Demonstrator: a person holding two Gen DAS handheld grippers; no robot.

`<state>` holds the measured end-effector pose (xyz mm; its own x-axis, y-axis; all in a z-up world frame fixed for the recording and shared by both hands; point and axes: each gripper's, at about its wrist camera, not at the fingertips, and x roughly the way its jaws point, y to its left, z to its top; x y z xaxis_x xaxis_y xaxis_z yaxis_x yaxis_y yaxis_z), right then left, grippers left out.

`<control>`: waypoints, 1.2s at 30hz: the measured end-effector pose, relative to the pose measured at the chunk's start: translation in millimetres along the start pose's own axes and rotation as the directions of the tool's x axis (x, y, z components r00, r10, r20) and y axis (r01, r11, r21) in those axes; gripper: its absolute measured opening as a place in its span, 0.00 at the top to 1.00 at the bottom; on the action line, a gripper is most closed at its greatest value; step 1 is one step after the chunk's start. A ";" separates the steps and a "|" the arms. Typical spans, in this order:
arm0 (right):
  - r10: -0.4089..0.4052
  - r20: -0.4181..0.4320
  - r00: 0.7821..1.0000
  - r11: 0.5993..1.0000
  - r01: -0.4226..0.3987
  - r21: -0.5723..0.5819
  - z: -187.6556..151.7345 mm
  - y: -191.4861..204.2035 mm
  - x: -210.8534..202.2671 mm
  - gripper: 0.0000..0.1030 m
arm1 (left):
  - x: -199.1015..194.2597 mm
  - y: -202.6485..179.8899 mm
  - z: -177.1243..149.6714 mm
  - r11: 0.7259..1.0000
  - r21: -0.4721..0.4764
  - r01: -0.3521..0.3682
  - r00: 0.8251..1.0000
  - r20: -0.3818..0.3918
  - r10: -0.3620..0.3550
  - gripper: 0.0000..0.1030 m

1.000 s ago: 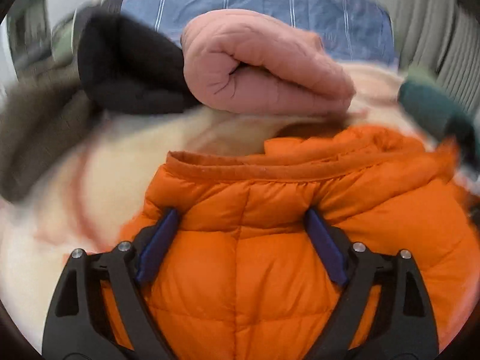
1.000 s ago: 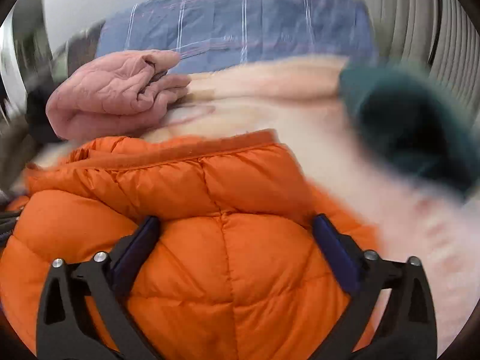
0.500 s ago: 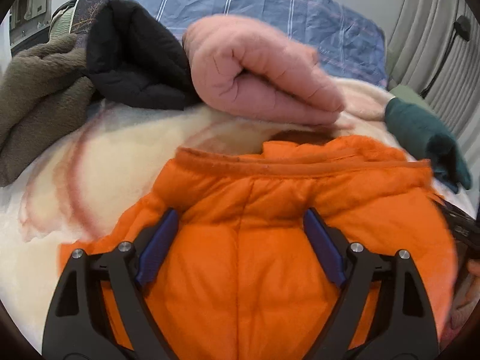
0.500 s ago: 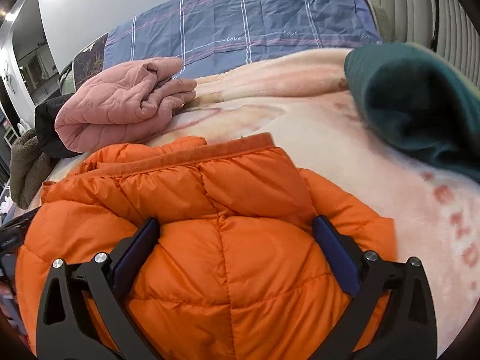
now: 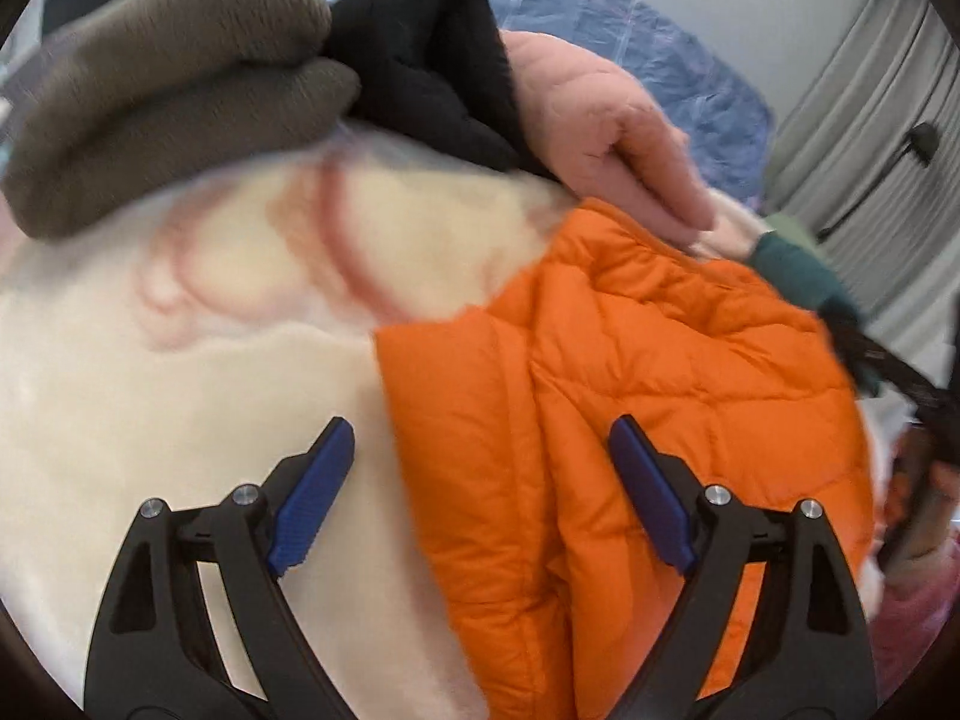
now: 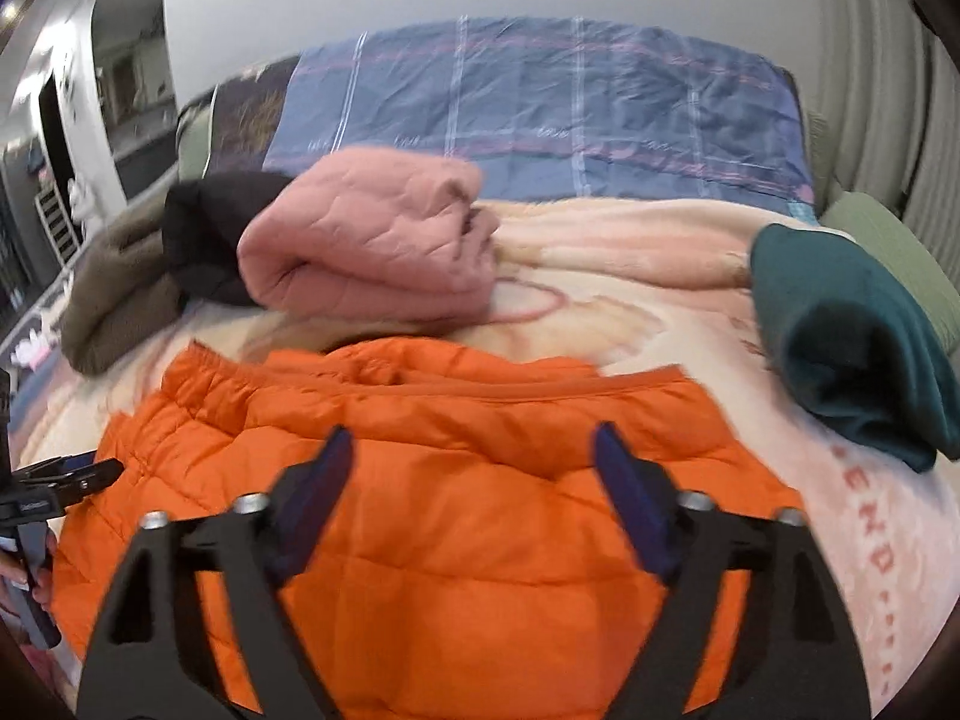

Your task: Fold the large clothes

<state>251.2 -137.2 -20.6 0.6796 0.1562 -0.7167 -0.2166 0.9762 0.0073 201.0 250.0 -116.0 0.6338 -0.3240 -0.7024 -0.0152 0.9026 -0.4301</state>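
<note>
Left wrist view: looks forward and downward along the left gripper (image 5: pixel 480 468), close above the cream blanket (image 5: pixel 180 420); faces the orange jacket's (image 5: pixel 660 360) left edge, with brown (image 5: pixel 168 90), black (image 5: pixel 420 60) and pink (image 5: pixel 600 120) folded garments beyond (edges blurred).

Right wrist view: looks forward and downward along the right gripper (image 6: pixel 474 474), close over the orange jacket (image 6: pixel 450 540), facing the blue plaid bedding (image 6: pixel 540 108) and wall.

Shared by both: orange jacket, pink garment (image 6: pixel 372 240), black garment (image 6: pixel 210 228), brown garment (image 6: pixel 114 306), teal garment (image 6: pixel 852 336) (right edge of the left view (image 5: pixel 798 270)), cream blanket (image 6: pixel 630 276), plaid bedding (image 5: pixel 690 72).
</note>
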 end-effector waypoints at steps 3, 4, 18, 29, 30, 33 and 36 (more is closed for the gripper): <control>0.034 -0.053 0.998 0.998 -0.032 0.053 7.2 10.8 13.8 0.39 | 3.5 3.0 -0.9 0.998 -0.001 0.058 0.998 0.000 -0.058 0.15; 0.044 -0.061 0.997 0.997 -0.040 0.065 9.6 15.3 17.4 0.39 | 4.9 4.9 -1.4 0.996 -0.008 0.086 0.996 0.000 -0.086 0.15; 0.030 -0.068 0.997 0.998 -0.027 0.056 -26.8 24.2 83.1 0.26 | 17.9 -9.6 -15.9 0.948 0.008 0.318 0.948 -0.036 -0.318 0.40; 0.073 -0.042 0.996 0.994 -0.069 0.084 -31.2 19.1 82.4 0.26 | -27.4 -60.4 15.7 0.911 0.090 0.403 0.914 0.000 -0.405 0.75; 0.080 -0.041 0.996 0.993 -0.076 0.088 -31.8 18.7 82.4 0.26 | -35.9 -75.8 21.7 0.908 0.135 0.397 0.916 -0.004 -0.401 0.76; 0.109 -0.034 0.993 0.989 -0.105 0.102 -32.9 15.3 83.0 0.26 | -49.9 -111.1 31.7 0.902 0.214 0.374 0.925 -0.024 -0.378 0.78; 0.133 -0.027 0.991 0.985 -0.129 0.116 -33.3 12.6 83.2 0.26 | -53.1 -146.4 42.5 0.898 0.263 0.352 0.935 -0.051 -0.351 0.78</control>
<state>281.6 -117.0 -103.3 0.6259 0.2801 -0.7279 -0.2194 0.9588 0.1804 202.4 147.1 8.3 0.5583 -0.6344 -0.5346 0.4128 0.7714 -0.4843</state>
